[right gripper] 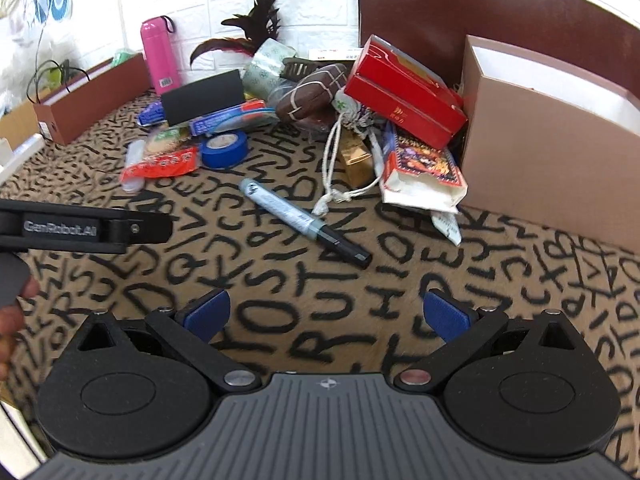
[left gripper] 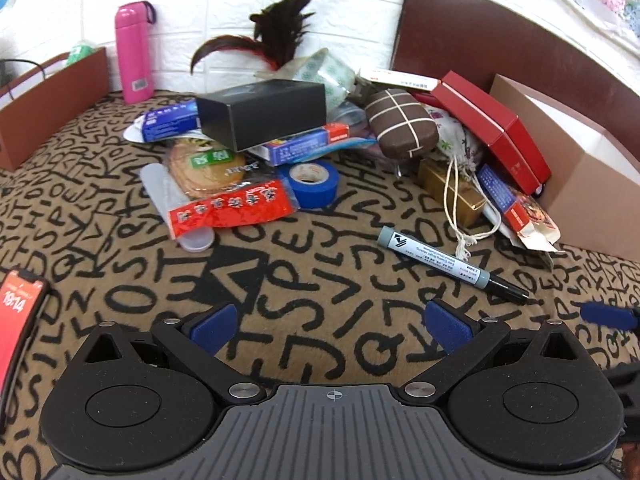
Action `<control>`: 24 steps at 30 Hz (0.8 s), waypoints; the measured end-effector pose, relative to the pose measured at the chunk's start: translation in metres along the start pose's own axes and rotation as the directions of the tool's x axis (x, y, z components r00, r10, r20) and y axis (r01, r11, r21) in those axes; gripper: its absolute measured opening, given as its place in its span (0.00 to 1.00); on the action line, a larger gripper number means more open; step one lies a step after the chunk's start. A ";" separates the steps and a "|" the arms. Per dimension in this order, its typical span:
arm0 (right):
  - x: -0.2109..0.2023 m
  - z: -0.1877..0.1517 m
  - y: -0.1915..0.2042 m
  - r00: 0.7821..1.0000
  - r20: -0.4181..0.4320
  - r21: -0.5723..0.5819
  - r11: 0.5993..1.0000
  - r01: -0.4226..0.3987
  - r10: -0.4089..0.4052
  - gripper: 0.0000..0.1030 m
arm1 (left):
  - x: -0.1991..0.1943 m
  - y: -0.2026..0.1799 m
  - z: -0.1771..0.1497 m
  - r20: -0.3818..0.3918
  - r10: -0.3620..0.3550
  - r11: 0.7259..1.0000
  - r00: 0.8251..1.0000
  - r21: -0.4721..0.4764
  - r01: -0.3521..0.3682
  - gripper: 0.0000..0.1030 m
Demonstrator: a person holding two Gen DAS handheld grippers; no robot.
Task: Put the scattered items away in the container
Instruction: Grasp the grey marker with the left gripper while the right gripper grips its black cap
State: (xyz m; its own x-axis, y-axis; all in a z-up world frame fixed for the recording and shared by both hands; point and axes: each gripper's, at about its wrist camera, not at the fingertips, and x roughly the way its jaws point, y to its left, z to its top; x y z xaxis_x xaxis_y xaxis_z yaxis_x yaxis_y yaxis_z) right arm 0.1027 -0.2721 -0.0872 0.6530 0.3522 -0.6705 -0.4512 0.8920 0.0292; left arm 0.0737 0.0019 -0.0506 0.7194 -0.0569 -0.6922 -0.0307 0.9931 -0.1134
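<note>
A heap of items lies on a letter-patterned cloth. A grey marker [left gripper: 448, 262] [right gripper: 300, 221] lies alone in front of the heap. Behind it are a blue tape roll [left gripper: 310, 182] [right gripper: 223, 148], a red snack packet [left gripper: 230, 208] [right gripper: 160, 165], a black box [left gripper: 262, 114] [right gripper: 204, 96], a brown glasses case [left gripper: 402, 122] [right gripper: 310, 94] and red boxes [left gripper: 492, 130] [right gripper: 404, 94]. An open tan cardboard box [left gripper: 588, 184] [right gripper: 548, 148] stands at the right. My left gripper [left gripper: 332, 322] is open and empty, hovering short of the marker. My right gripper [right gripper: 326, 312] is open and empty, just before the marker.
A pink bottle [left gripper: 132, 54] [right gripper: 158, 54] and a dark feather [left gripper: 276, 26] stand by the white wall. A brown paper bag [left gripper: 48, 96] [right gripper: 86, 98] is at the left. A dark chair back [left gripper: 512, 36] rises behind the box. A phone [left gripper: 16, 312] lies at lower left.
</note>
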 end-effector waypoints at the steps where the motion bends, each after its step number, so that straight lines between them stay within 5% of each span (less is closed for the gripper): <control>1: 0.004 0.001 -0.001 1.000 0.002 -0.007 1.000 0.014 -0.014 0.99 | 0.003 -0.001 0.001 -0.003 0.002 1.000 1.000 0.006 -0.002 1.00; 12: 0.041 0.009 -0.003 1.000 -0.007 -0.049 0.999 -0.010 0.010 0.80 | 0.034 -0.002 -0.001 -0.056 -0.002 0.999 0.998 0.033 0.004 1.00; 17: 0.036 0.011 0.005 0.998 -0.004 -0.073 0.995 -0.067 0.067 0.42 | 0.029 -0.004 -0.002 -0.054 -0.022 0.998 0.998 0.052 0.024 0.92; 19: 0.030 0.008 0.009 0.993 -0.017 -0.058 0.991 -0.119 0.118 0.35 | 0.026 -0.004 -0.001 -0.061 -0.041 0.998 0.997 0.045 0.044 0.92; 24: 0.014 -0.001 0.020 0.981 -0.029 -0.074 0.978 -0.196 0.194 0.33 | 0.024 0.000 0.008 -0.069 -0.090 0.996 0.994 -0.024 0.089 0.90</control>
State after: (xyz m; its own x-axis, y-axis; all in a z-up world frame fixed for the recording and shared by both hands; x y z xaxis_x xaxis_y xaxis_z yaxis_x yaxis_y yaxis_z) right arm 0.1022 -0.2496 -0.0966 0.5349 0.5101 -0.6735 -0.6138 0.7825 0.1052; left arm 0.0964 0.0009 -0.0618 0.6694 -0.1532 -0.7270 0.0169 0.9814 -0.1912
